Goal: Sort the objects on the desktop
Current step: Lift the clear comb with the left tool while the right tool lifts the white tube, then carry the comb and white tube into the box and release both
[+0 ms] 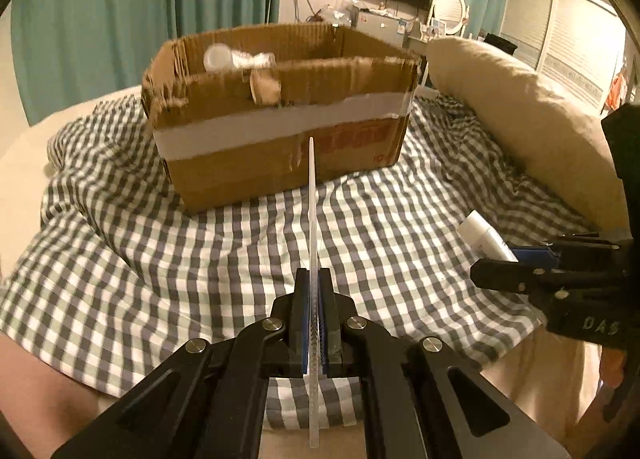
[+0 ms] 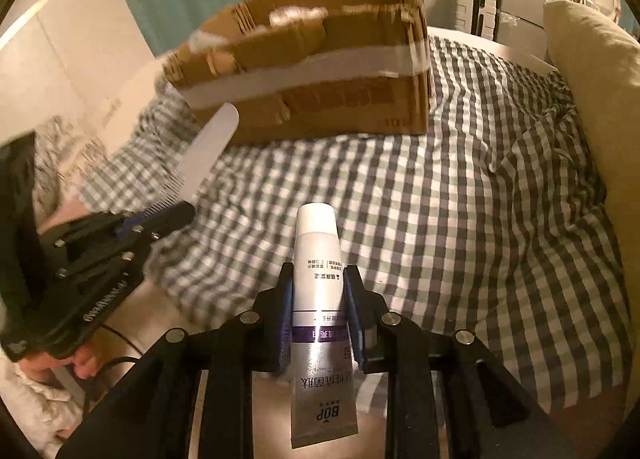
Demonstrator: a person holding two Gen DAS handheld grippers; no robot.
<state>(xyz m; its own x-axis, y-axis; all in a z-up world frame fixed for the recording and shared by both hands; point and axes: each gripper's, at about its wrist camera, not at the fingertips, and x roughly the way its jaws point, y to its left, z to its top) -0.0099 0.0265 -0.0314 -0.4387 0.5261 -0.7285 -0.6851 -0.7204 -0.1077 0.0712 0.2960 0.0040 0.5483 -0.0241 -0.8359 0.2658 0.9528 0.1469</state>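
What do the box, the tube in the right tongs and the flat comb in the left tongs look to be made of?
Box: brown corrugated cardboard, matte; fluted torn edges show, with a white tape band.
Tube: glossy silvery-white soft plastic or laminate, judging by its sheen and flat crimped end; white cap.
Comb: translucent white plastic, apparently; thin edge-on, smooth, fine teeth near the grip.

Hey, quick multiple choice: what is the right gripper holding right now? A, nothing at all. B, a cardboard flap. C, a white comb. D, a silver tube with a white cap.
D: the right gripper has its fingers closed on the silver tube, white cap pointing toward the cardboard box; the comb sits in the left gripper.
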